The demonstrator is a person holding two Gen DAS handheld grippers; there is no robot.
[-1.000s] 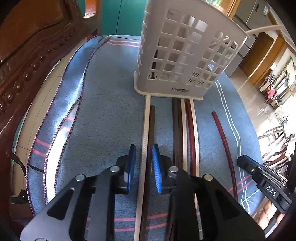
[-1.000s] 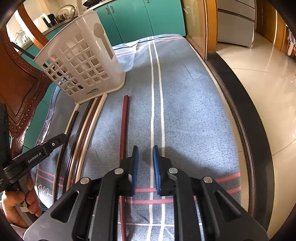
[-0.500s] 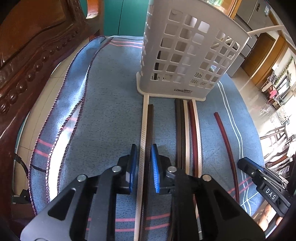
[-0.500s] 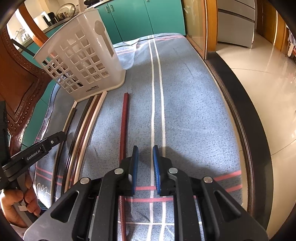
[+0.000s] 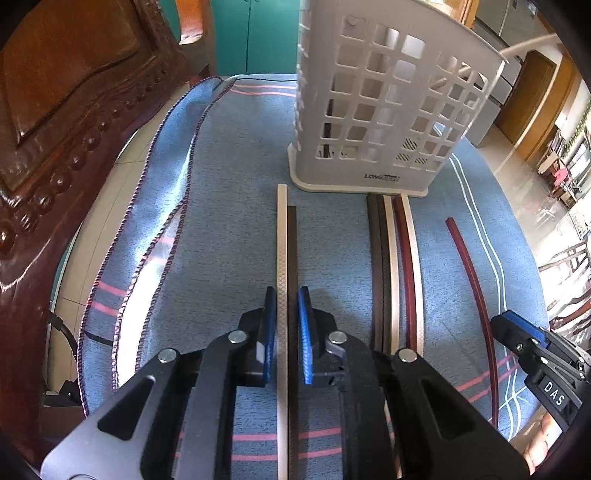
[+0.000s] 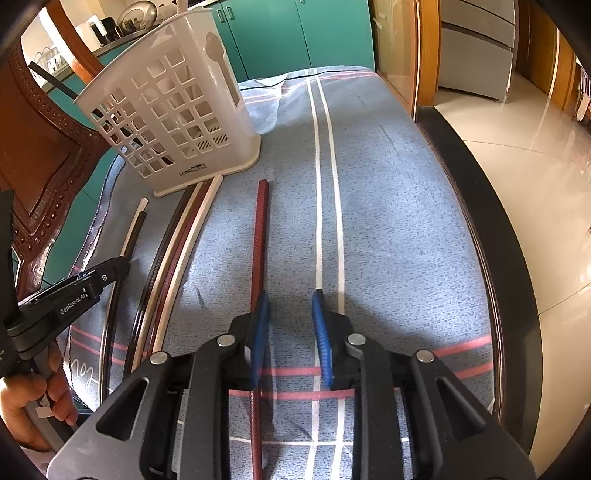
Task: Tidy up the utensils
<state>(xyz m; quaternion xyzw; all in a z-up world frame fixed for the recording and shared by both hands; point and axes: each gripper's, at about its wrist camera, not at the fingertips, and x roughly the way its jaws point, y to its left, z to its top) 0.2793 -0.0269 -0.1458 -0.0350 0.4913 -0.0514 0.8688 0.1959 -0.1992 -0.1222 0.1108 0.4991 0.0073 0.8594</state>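
Note:
A white lattice utensil basket [image 5: 384, 110] stands upright on the blue cloth; it also shows in the right wrist view [image 6: 173, 118]. Chopsticks lie in front of it. My left gripper [image 5: 289, 302] is shut on a pair, a cream chopstick [image 5: 282, 236] and a dark brown chopstick [image 5: 293, 243], and has drawn them back from the basket foot. Several more chopsticks [image 5: 393, 258] lie to their right. A lone red chopstick [image 6: 260, 236] lies apart, under my right gripper's left finger. My right gripper [image 6: 290, 299] is open and empty above the cloth.
A carved dark wooden chair back [image 5: 55, 129] stands close on the left. The cloth's braided edge [image 5: 173, 177] hangs over the table's left side. The table's dark right rim [image 6: 476, 206] drops to a tiled floor. Teal cabinets [image 6: 303, 33] are behind.
My left gripper closed on the cream and dark chopstick pair and pulled them back from the basket. My right gripper opened wider, staying by the red chopstick.

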